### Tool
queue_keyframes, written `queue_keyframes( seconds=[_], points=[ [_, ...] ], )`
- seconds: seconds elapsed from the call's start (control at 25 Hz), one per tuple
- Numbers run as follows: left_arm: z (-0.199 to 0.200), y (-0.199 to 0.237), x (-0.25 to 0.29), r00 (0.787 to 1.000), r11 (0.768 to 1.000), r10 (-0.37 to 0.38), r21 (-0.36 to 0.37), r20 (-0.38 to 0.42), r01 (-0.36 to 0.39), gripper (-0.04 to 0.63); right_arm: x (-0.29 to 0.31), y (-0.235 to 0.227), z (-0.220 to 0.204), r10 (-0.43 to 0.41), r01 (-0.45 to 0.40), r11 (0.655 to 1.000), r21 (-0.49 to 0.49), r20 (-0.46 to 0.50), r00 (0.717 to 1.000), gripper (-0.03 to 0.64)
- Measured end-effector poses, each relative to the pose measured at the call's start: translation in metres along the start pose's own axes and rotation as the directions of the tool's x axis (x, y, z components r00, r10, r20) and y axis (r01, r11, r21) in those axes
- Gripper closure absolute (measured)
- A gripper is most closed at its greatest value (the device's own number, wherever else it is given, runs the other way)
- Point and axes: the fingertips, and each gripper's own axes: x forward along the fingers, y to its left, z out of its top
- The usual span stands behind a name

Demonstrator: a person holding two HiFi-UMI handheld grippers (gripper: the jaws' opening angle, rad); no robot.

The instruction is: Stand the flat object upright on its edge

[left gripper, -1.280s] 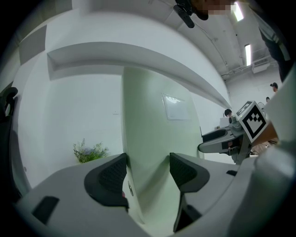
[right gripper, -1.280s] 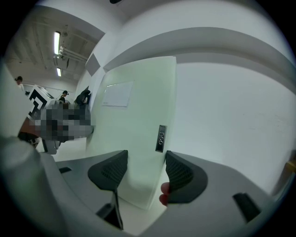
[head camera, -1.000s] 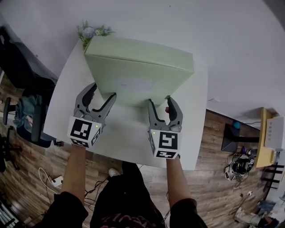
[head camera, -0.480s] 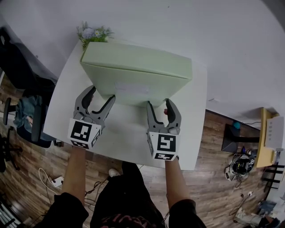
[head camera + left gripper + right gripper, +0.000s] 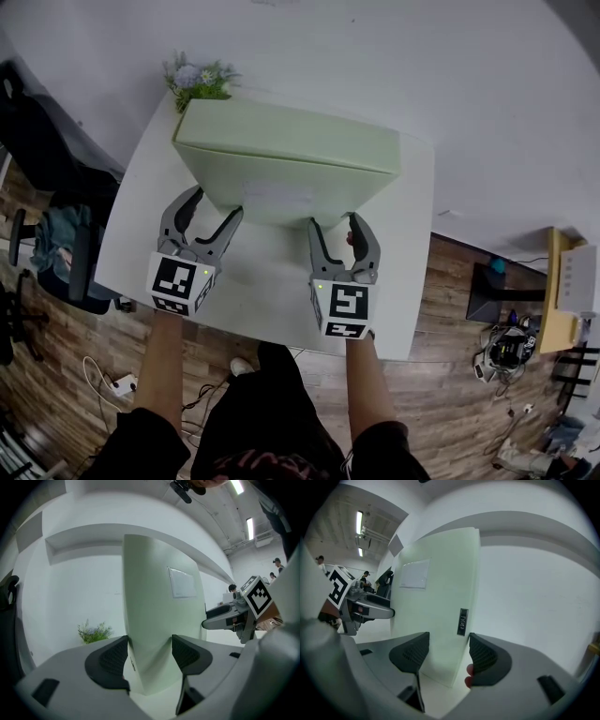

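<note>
Tipped steeper, green box [image 5: 281,150] sits clamped between left gripper's [image 5: 214,203] and right gripper's [image 5: 335,222] fingers.

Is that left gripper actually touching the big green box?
Touching. The left gripper view shows the green box filling the space between the jaws of the left gripper, with no gap visible on either side.

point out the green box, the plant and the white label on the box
green box [image 5: 286,141], head view, on its upper edge face
plant [image 5: 200,80], head view, on its leaves
white label [image 5: 183,582], left gripper view, at its middle
</note>
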Motion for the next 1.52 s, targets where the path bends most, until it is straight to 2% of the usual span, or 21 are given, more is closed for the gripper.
queue_keyframes(
  seconds=[0.16,0.32,0.48,0.64,0.76,0.92,1.2,1.4,1.52],
  points=[
    [-0.002,0.000,-0.002,1.000,1.000,-0.005,-0.029,-0.026,0.004,0.295,-0.003,-0.003,-0.004,-0.009,0.009,1.000,-0.003,-0.027,1.000,0.342],
    [0.000,0.002,-0.007,0.999,0.999,0.007,-0.035,-0.037,-0.008,0.295,-0.011,-0.011,-0.009,-0.012,0.014,1.000,0.028,-0.042,0.999,0.342],
    [0.007,0.001,-0.013,0.998,0.999,0.019,-0.032,-0.052,-0.021,0.295,-0.021,-0.018,-0.003,-0.021,0.022,1.000,0.015,-0.061,0.998,0.342],
    [0.018,-0.004,-0.015,0.997,1.000,0.027,-0.004,-0.066,-0.027,0.295,-0.029,-0.020,0.004,0.012,-0.011,1.000,0.023,-0.072,0.997,0.342],
    [0.025,-0.007,-0.023,0.997,0.999,0.039,-0.018,-0.064,-0.040,0.295,-0.035,-0.019,0.010,0.028,-0.025,0.999,0.035,-0.071,0.997,0.342],
    [0.038,-0.010,-0.041,0.997,0.998,0.058,-0.033,-0.055,-0.060,0.295,-0.046,-0.019,0.022,0.007,-0.004,0.998,0.056,-0.059,0.998,0.418],
    [0.056,-0.008,-0.077,0.997,0.995,0.069,-0.067,-0.031,-0.071,0.298,-0.075,-0.009,0.047,-0.053,0.054,0.997,0.062,-0.024,0.998,0.485],
    [0.068,-0.010,-0.099,0.999,0.997,0.040,-0.072,-0.006,-0.041,0.385,-0.103,0.000,0.060,-0.117,0.117,0.990,0.073,-0.005,0.993,0.524],
    [0.076,-0.009,-0.113,1.000,0.997,0.022,-0.068,0.016,-0.021,0.396,-0.117,0.009,0.062,-0.148,0.149,0.988,0.047,-0.029,0.989,0.543]
  ],
)
